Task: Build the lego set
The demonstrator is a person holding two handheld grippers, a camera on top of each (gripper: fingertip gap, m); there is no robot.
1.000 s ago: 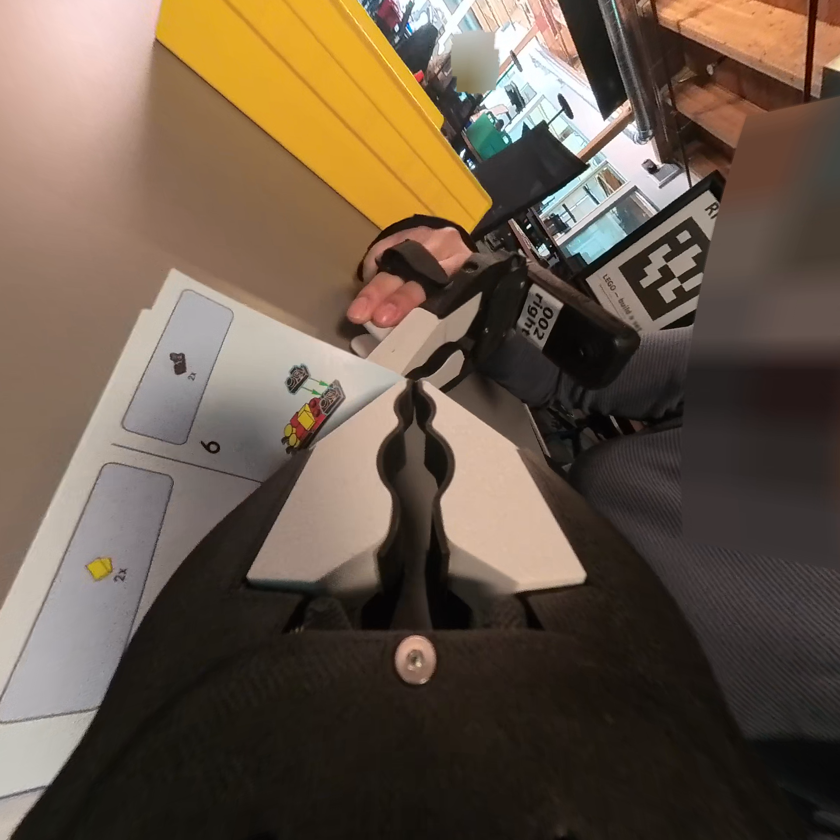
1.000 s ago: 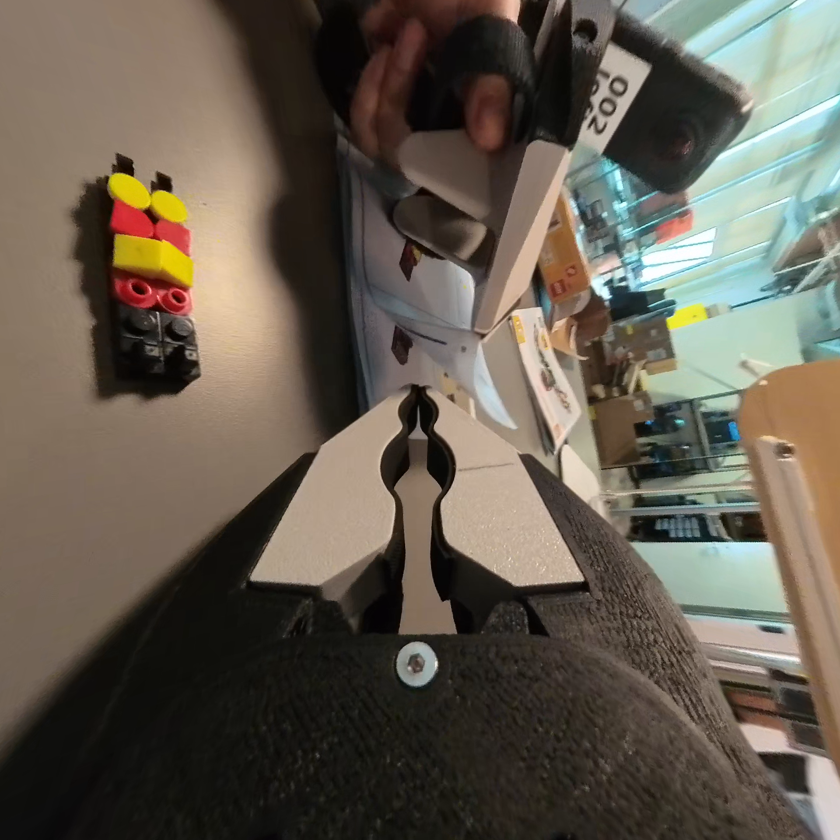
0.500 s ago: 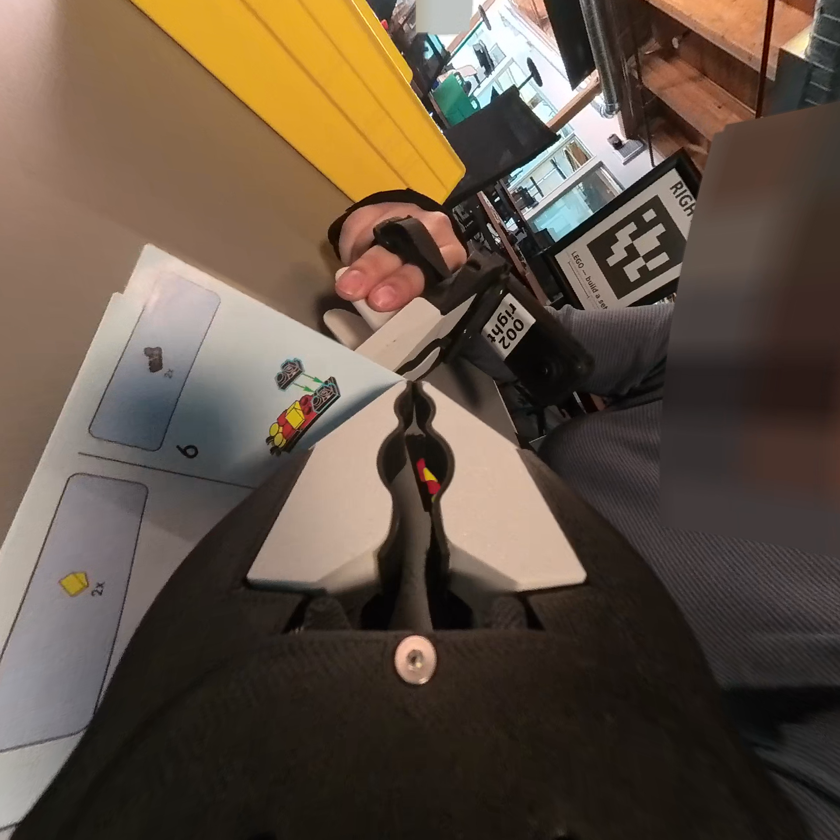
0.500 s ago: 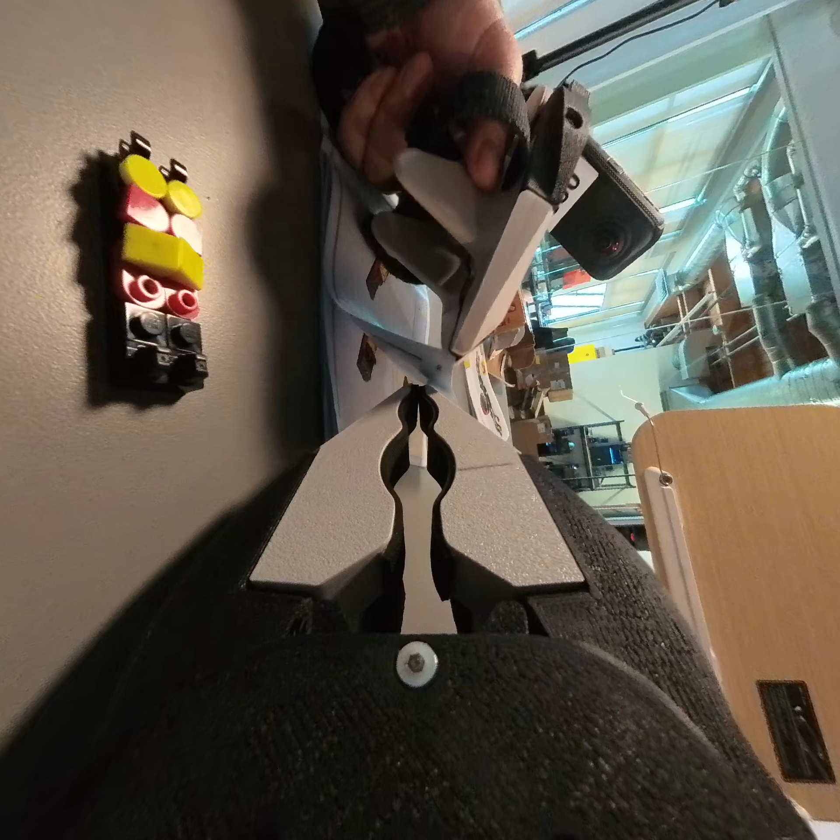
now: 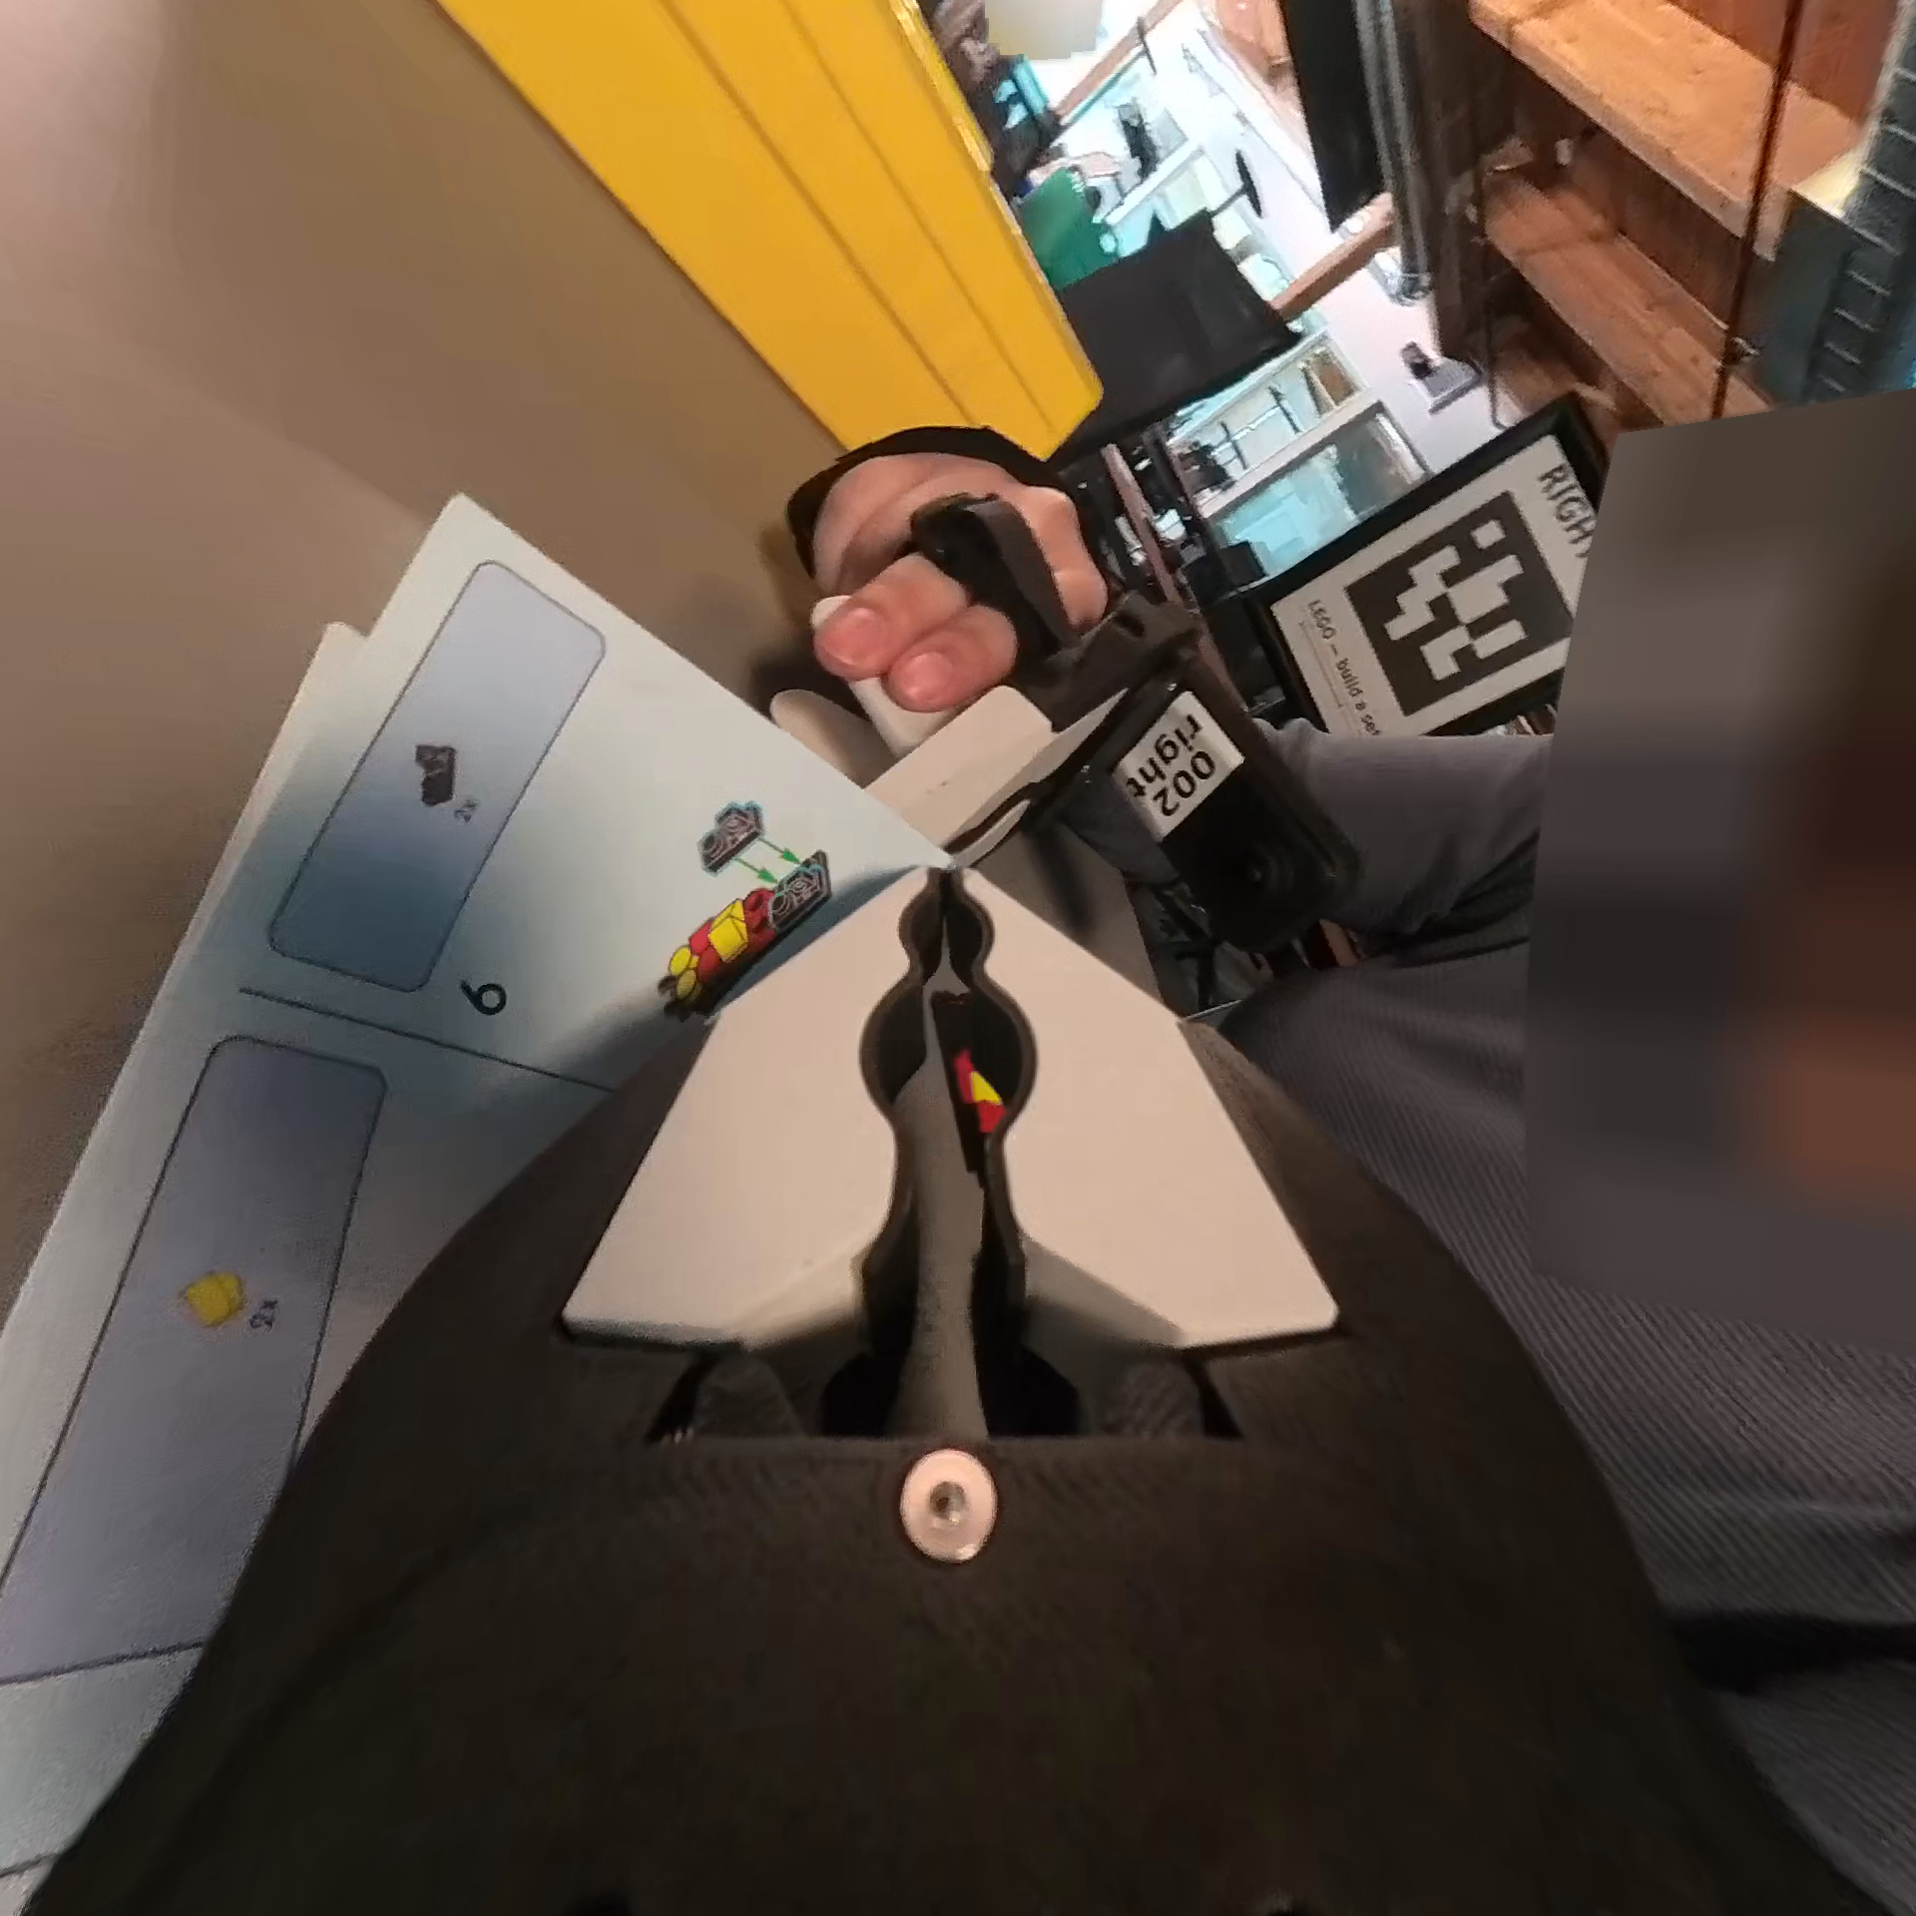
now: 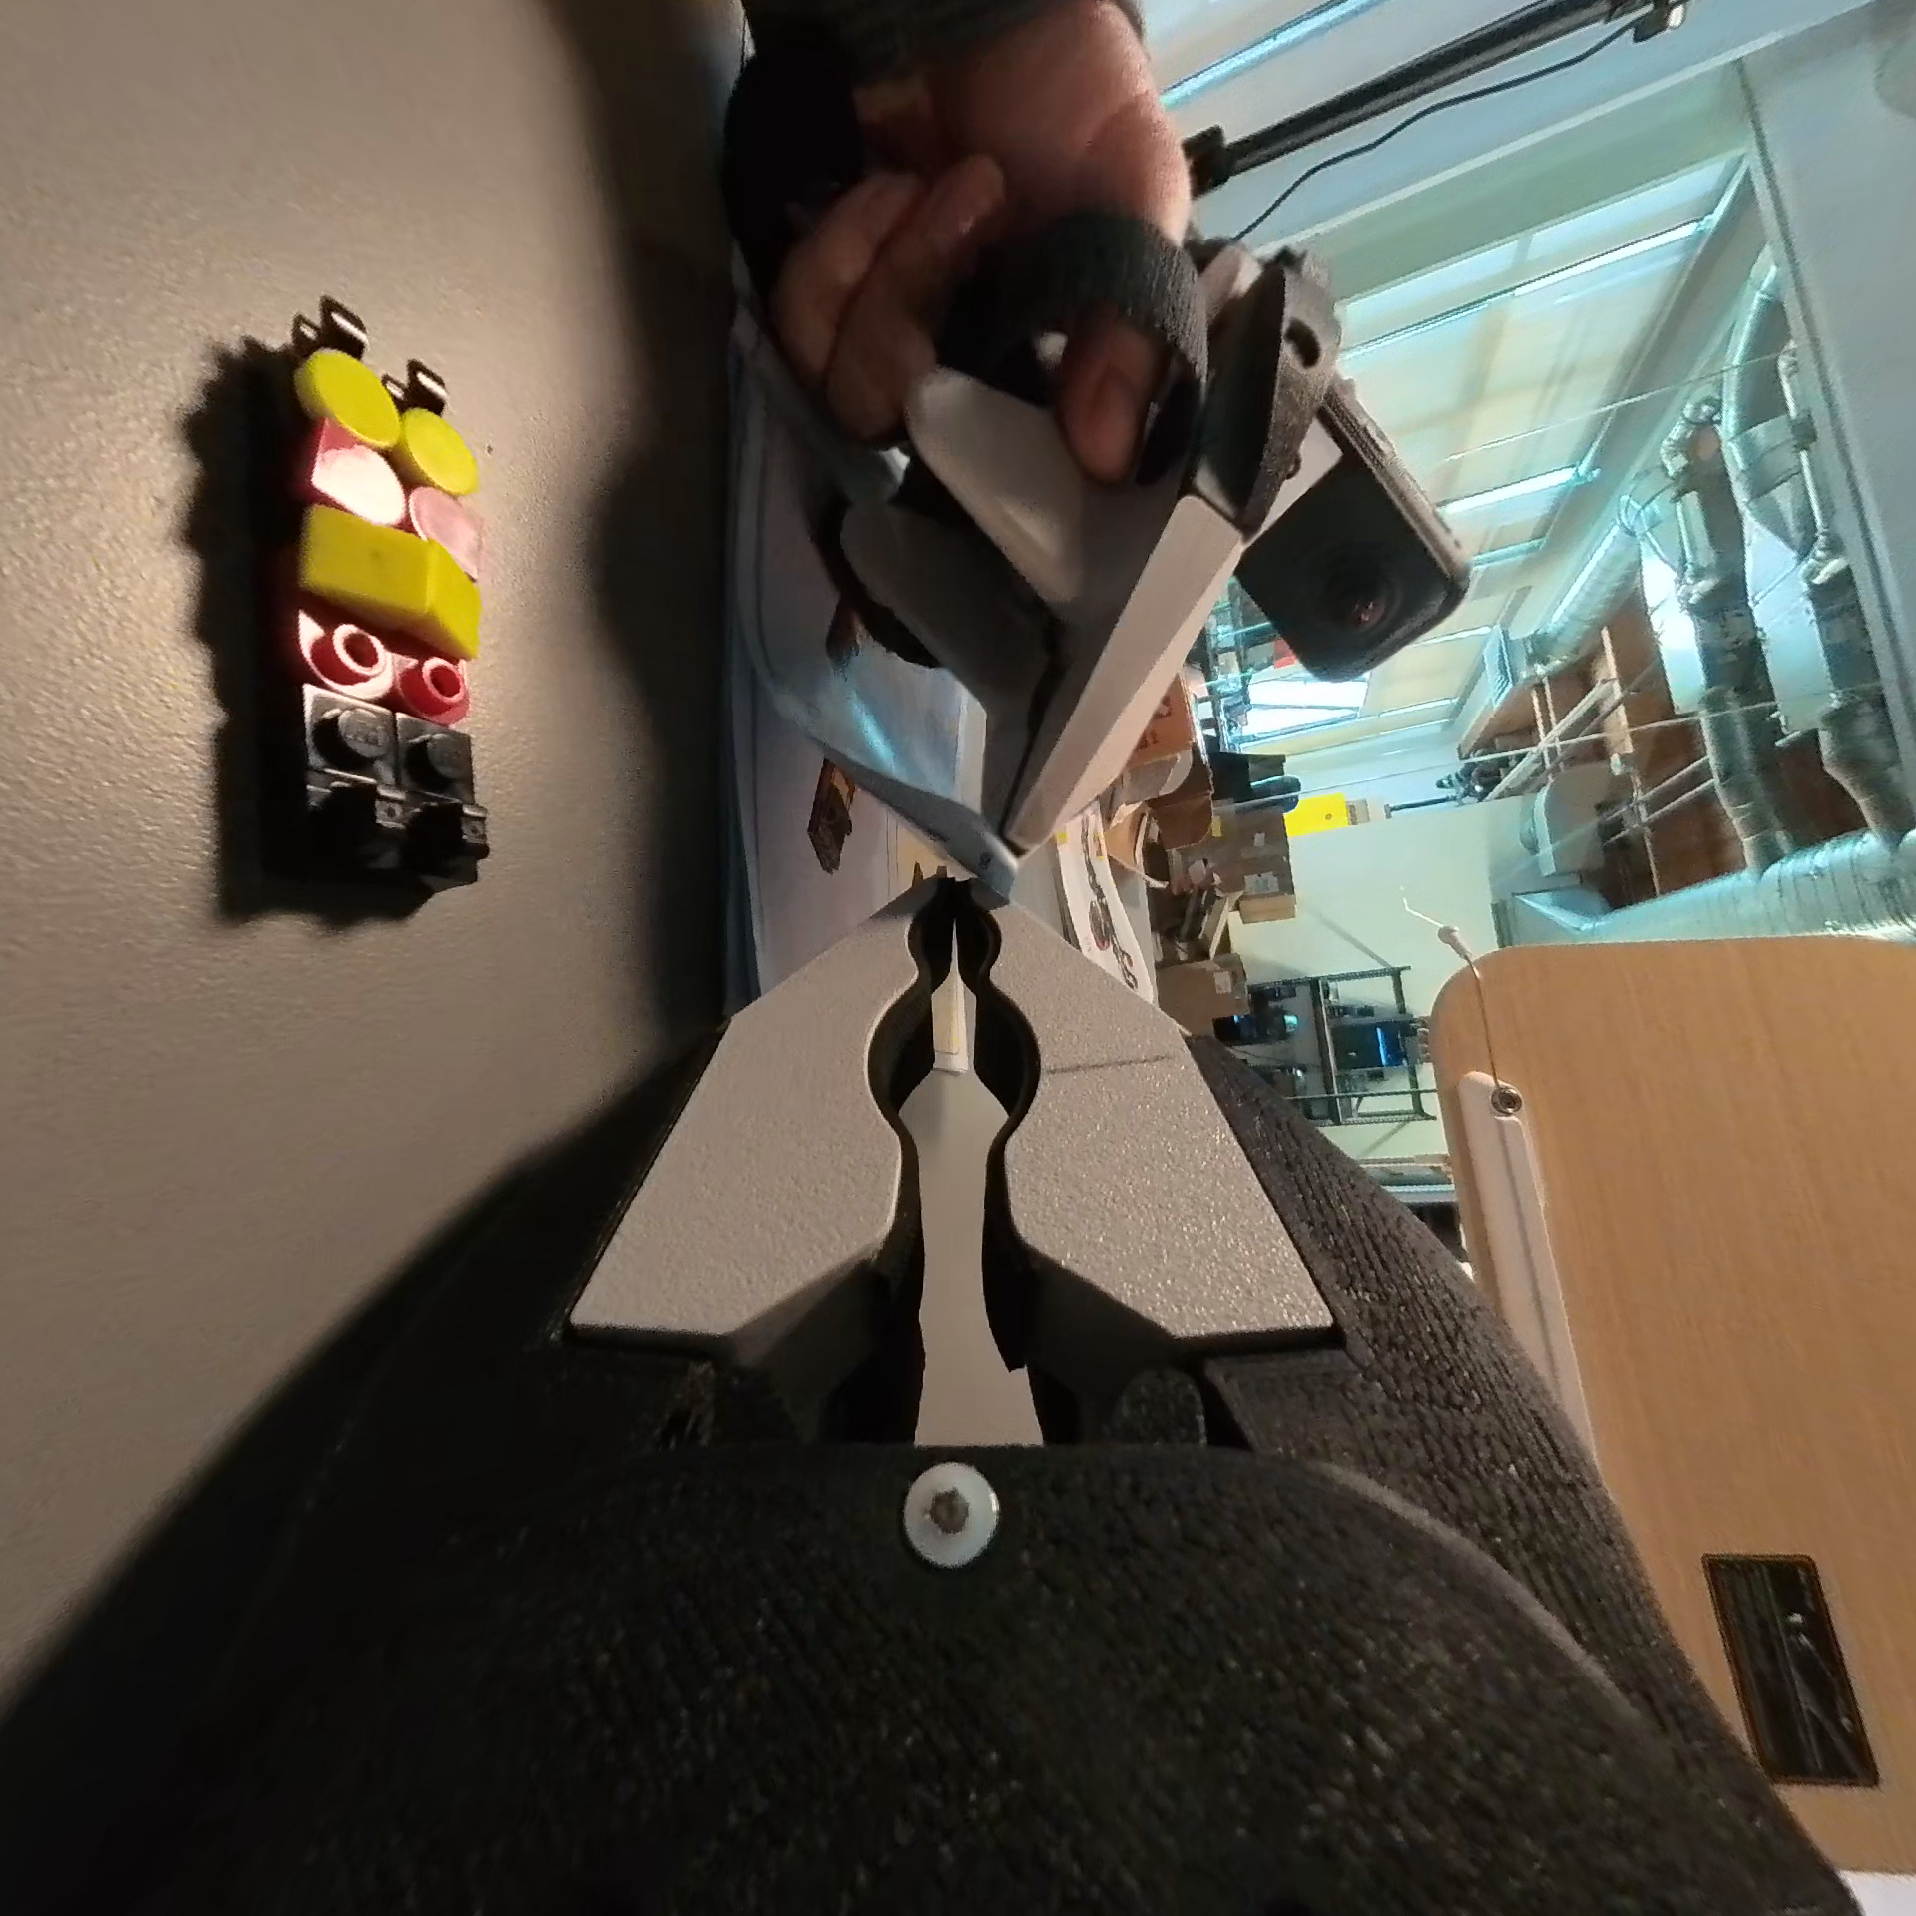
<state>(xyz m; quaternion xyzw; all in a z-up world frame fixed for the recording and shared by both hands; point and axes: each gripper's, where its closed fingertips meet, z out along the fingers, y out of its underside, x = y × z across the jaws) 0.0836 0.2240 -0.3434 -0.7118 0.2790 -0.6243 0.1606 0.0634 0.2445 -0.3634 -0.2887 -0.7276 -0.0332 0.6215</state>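
Lego model (image 6: 378, 632) unmoved; both claws, left (image 5: 946, 876) and right (image 6: 952, 886), have lifted the clamped instruction sheet (image 5: 581, 829) higher.

A plain grey-brown table (image 6: 311, 1037) carried the things. On it sat a small lego build (image 6: 384, 622) of black, red and yellow bricks, set well apart from a light-blue instruction booklet (image 5: 435, 829) whose pages lifted off the surface at one corner. A yellow box (image 5: 809, 228) rested farther back on the table.
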